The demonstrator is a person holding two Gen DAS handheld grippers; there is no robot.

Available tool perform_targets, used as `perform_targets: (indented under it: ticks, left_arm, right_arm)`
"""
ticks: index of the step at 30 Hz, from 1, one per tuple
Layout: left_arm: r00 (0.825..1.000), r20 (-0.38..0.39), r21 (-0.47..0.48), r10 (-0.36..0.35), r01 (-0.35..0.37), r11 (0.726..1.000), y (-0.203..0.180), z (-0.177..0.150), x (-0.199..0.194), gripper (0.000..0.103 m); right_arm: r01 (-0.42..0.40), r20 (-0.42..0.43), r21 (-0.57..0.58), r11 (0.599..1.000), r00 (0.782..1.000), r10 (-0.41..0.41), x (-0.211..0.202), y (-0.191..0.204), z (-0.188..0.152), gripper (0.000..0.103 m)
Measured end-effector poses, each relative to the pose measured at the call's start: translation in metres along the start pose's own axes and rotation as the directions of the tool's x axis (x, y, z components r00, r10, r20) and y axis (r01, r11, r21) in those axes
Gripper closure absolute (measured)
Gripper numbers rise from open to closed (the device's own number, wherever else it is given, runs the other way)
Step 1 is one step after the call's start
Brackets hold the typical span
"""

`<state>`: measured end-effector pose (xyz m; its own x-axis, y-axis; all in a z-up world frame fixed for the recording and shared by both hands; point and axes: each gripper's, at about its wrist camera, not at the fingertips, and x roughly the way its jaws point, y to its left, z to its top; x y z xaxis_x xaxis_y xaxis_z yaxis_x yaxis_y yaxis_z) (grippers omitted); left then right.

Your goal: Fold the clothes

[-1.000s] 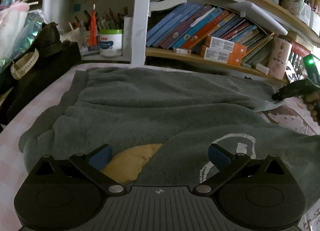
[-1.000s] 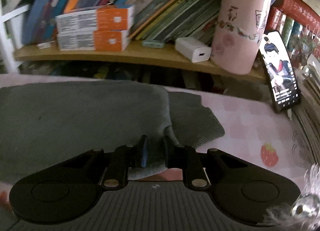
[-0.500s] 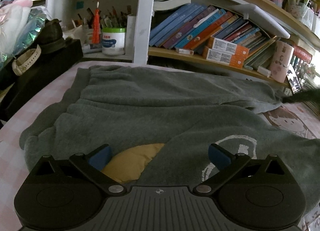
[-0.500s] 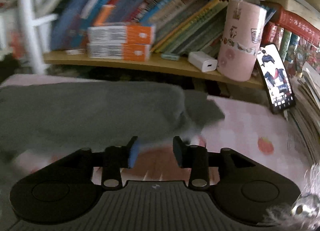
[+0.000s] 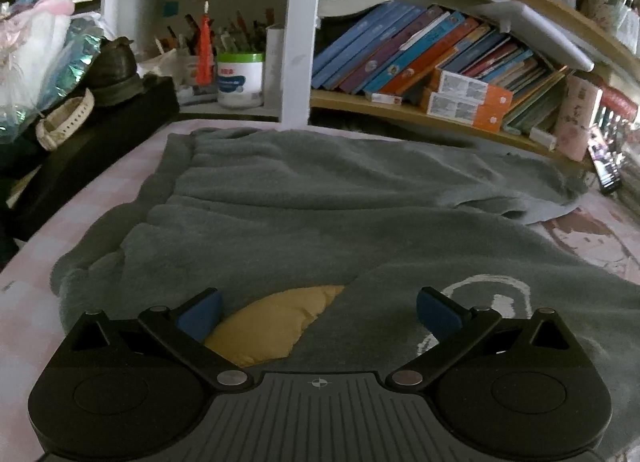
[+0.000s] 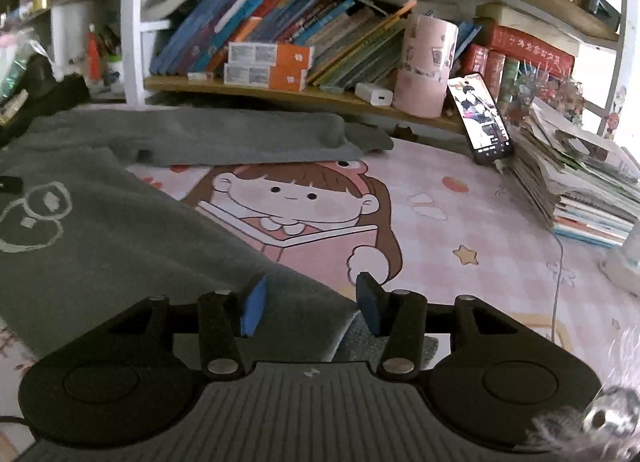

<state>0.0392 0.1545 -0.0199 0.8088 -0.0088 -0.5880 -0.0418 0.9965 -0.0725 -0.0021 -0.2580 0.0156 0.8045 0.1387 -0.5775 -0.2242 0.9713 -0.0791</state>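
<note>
Grey sweatshirt (image 5: 320, 221) lying spread across the pink cartoon table (image 6: 460, 221), left claw (image 5: 318, 312) gaping wide above its yellow collar lining (image 5: 272, 326), right claw (image 6: 310, 304) opening over the hem, nothing pinched, green-lidded tub (image 5: 240, 79) at eleven o'clock holding pens.

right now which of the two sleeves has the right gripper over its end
The near sleeve, running toward the right gripper; the far sleeve lies by the shelf.

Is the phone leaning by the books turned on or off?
On. The phone leans against the shelf, and its screen is lit with a colourful picture.
</note>
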Motion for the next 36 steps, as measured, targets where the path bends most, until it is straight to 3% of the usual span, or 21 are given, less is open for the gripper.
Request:
perform_targets:
  ticks: [13, 25, 28, 36]
  left_arm:
    - [0.999, -0.009, 0.002, 0.050, -0.050, 0.999, 0.001, 0.001, 0.000, 0.000]
    - [0.999, -0.011, 0.006, 0.050, -0.050, 0.999, 0.000, 0.000, 0.000, 0.000]
    - [0.998, -0.014, 0.014, 0.054, -0.053, 0.998, 0.000, 0.000, 0.001, 0.000]
    - [0.998, -0.015, 0.017, 0.054, -0.054, 0.998, 0.000, 0.000, 0.001, 0.000]
  right_arm:
    - [0.053, 0.009, -0.031, 0.998, 0.999, -0.053, 0.003, 0.003, -0.017, 0.055]
    - [0.028, -0.005, 0.079, 0.996, 1.000, -0.028, 0.025, -0.031, -0.012, 0.047]
    - [0.056, -0.012, 0.077, 0.995, 0.998, -0.055, 0.033, -0.035, -0.008, 0.047]
    - [0.029, -0.013, 0.099, 0.995, 1.000, -0.028, 0.037, -0.041, -0.007, 0.044]
